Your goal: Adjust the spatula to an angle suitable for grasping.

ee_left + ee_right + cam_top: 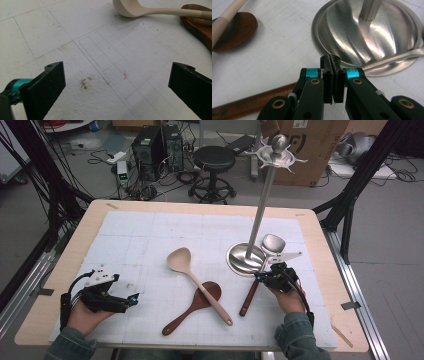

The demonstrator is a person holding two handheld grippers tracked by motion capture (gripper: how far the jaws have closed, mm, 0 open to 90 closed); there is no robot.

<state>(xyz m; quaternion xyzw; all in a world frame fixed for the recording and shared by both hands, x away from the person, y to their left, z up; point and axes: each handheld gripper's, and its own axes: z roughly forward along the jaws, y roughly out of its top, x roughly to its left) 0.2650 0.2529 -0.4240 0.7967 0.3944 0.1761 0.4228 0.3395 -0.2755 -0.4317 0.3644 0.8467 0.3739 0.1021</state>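
Observation:
A steel utensil stand (262, 205) rises from a round base (387, 37) at the right of the mat. A metal ladle with a brown wooden handle (250, 296) lies against that base, its bowl (273, 243) resting on the rim. My right gripper (260, 276) hovers over the ladle's shaft, and its jaws (332, 58) are pressed together with nothing between them. A cream spoon (197, 282) lies across a dark wooden spoon (192, 309) mid-table. My left gripper (134, 298) rests at the front left, its jaws (117, 82) wide apart over bare mat.
A white gridded mat (150, 235) covers the wooden table (75, 245). Beyond the far edge stand a black stool (214, 160), computer boxes and a cardboard box (310, 145). Black frame legs flank both sides.

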